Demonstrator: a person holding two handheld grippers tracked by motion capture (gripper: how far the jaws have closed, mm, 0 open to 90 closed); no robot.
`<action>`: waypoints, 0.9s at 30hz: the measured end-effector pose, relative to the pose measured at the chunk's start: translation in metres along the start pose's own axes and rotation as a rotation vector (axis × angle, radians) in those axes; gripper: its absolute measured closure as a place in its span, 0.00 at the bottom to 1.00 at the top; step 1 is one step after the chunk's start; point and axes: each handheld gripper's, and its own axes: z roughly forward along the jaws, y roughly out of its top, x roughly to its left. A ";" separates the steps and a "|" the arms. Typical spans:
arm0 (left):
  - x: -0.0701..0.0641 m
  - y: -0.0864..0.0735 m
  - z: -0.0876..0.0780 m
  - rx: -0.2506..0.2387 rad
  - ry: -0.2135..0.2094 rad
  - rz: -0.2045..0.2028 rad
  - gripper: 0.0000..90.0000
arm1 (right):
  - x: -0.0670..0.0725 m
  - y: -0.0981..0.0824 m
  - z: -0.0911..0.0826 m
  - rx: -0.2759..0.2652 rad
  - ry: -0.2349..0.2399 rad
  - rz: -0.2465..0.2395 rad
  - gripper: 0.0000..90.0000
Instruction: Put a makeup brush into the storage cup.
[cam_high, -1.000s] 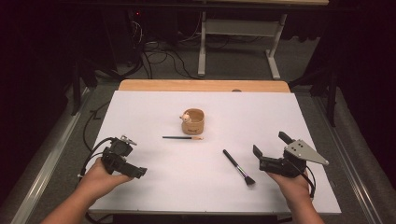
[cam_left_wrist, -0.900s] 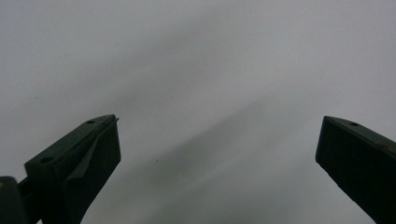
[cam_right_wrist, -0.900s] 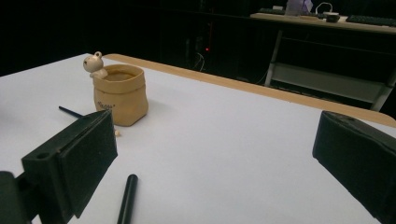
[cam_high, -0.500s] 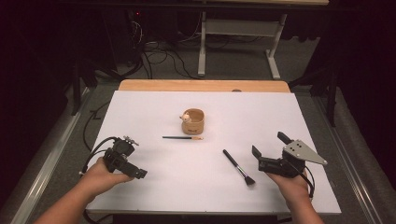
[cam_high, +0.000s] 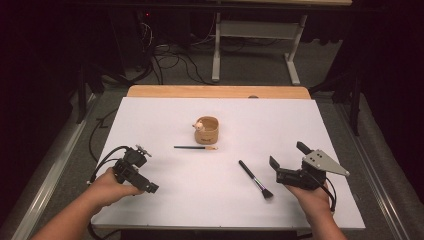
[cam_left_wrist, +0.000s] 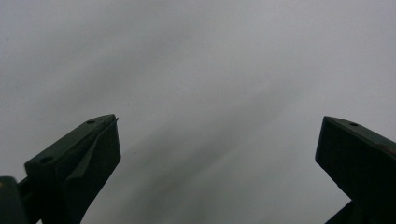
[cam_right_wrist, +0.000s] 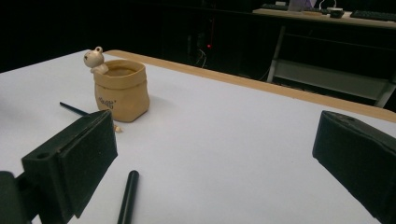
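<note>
A tan sack-shaped pot (cam_high: 208, 131) with a small bear figure on its rim stands mid-table; the right gripper view has the pot (cam_right_wrist: 121, 91) at upper left. A thin dark-handled brush (cam_high: 195, 147) lies just in front of it. A black makeup brush (cam_high: 255, 179) lies to the right, and its handle (cam_right_wrist: 127, 196) lies below the right gripper's jaws. My right gripper (cam_high: 288, 155) is open and empty, right of the black brush and aimed toward the pot. My left gripper (cam_high: 145, 171) is open at front left, tilted down over bare white table (cam_left_wrist: 205, 70).
The white table top (cam_high: 165, 120) has a wooden strip (cam_high: 215, 91) along its far edge. Beyond it are a dark floor with cables and a desk frame (cam_high: 255, 40). A metal rail (cam_high: 50, 175) runs along the left.
My left hand and gripper have crept slightly to the right. The right gripper and both brushes have stayed about where they were.
</note>
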 end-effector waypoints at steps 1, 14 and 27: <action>0.000 0.000 -0.001 0.001 -0.002 0.000 0.01 | 0.000 0.000 0.000 0.002 -0.001 -0.001 0.01; 0.005 0.006 -0.014 0.026 -0.008 -0.003 0.01 | 0.001 0.000 0.000 -0.002 0.001 0.011 0.01; 0.003 0.012 -0.012 0.039 -0.011 0.008 0.01 | 0.001 0.000 0.001 0.001 0.004 0.007 0.01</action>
